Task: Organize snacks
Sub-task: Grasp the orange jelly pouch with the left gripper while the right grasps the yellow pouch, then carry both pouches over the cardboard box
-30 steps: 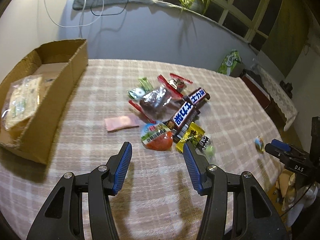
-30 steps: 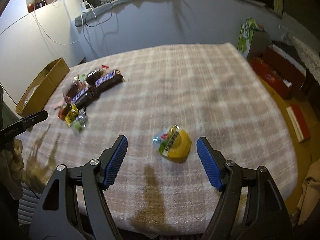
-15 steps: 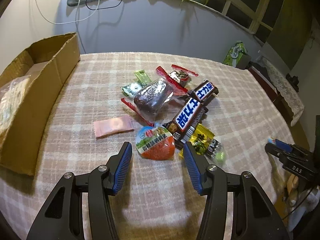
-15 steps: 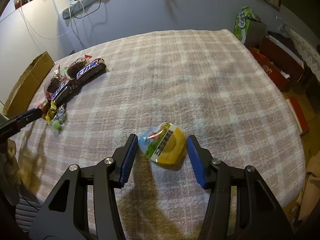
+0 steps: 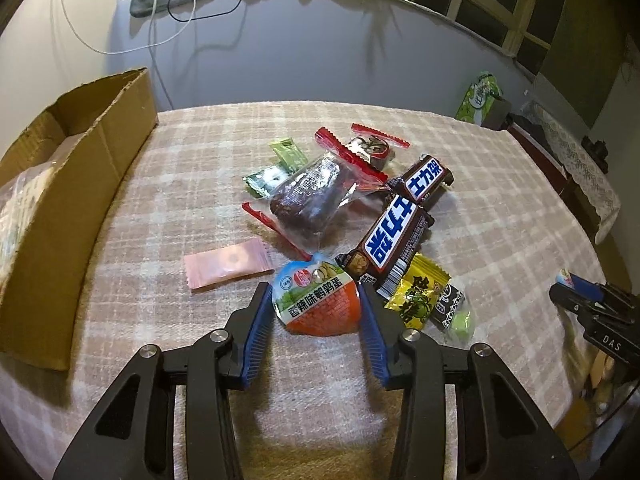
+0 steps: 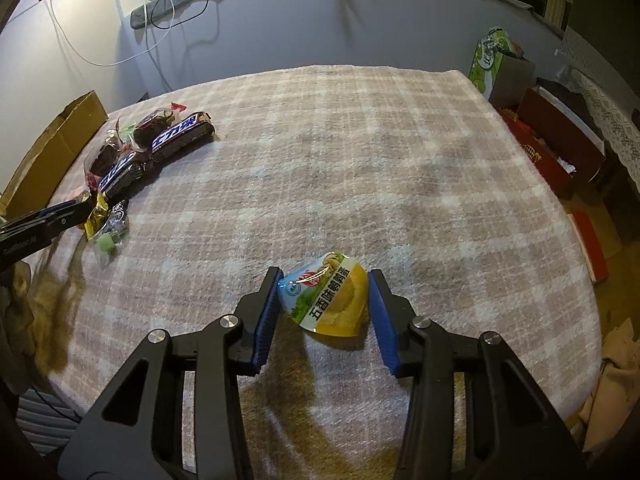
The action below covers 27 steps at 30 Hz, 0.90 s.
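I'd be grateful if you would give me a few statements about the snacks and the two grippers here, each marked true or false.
1. An orange egg pack lies between the left gripper jaws. True; those jaws have just been closing.
2. The yellow egg pack sits in the snack pile. False; it lies alone, between the right gripper jaws, which have just been closing.
3. The cardboard box stands on the right in the left wrist view. False; on the left.
4. A pink sachet lies between box and orange pack. True.
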Available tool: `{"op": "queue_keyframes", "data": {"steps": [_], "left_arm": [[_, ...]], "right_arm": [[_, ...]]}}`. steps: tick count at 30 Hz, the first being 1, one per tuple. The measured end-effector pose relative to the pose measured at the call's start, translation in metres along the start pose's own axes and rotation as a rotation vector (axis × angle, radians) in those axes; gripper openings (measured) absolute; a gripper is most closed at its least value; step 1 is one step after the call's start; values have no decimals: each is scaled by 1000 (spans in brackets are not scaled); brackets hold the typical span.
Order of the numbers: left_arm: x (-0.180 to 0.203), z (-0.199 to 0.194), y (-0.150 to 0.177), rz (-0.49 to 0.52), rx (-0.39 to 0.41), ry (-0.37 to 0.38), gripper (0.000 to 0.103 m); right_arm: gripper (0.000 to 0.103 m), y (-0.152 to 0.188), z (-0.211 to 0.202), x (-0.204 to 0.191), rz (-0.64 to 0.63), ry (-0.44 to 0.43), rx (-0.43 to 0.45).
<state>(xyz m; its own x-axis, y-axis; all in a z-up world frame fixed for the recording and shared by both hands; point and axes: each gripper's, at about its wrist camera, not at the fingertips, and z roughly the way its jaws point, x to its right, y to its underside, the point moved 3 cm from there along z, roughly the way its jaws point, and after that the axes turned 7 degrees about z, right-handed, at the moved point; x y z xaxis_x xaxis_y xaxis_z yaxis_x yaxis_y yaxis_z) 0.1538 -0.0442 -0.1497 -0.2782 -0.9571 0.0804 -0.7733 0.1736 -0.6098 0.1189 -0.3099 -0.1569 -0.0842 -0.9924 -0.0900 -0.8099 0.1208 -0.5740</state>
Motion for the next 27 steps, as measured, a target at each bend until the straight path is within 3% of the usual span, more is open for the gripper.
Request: {"op": "queue_keyframes", "data": {"steps": [27], "left_arm": [[-1,-33,0,-24,65,20,36]], "right_arm": [[42,-11,-24,-8,5,-49,51]]}}
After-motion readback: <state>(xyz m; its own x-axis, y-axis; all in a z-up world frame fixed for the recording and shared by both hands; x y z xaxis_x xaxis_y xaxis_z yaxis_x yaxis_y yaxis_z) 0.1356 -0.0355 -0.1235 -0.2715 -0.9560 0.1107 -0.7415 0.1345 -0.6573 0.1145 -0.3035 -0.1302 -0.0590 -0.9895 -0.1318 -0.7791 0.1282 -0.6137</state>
